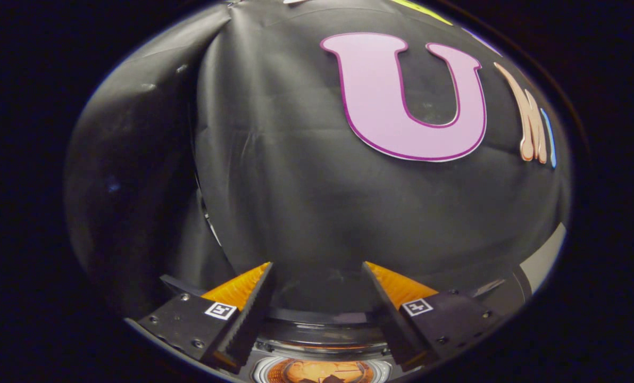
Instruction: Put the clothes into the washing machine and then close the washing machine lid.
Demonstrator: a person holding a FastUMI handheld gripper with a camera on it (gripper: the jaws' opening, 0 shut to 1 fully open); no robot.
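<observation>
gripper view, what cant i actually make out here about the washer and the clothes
- Washing machine, gripper view: a curved dark rim and a round orange-lit part show low between the open fingers; the fingers and the picture's bottom cut off the rest, so lid up or down cannot be told.
- Clothes: dark shapes in the orange-lit part are too small and cut off to identify.
- Gripper: nothing between the fingers; the black cloth wall lies beyond.

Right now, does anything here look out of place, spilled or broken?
Nothing stands out. The gripper is open with nothing between its fingers, facing the booth's black cloth wall. Below them, a round opening holds something orange, too cropped to judge.
</observation>
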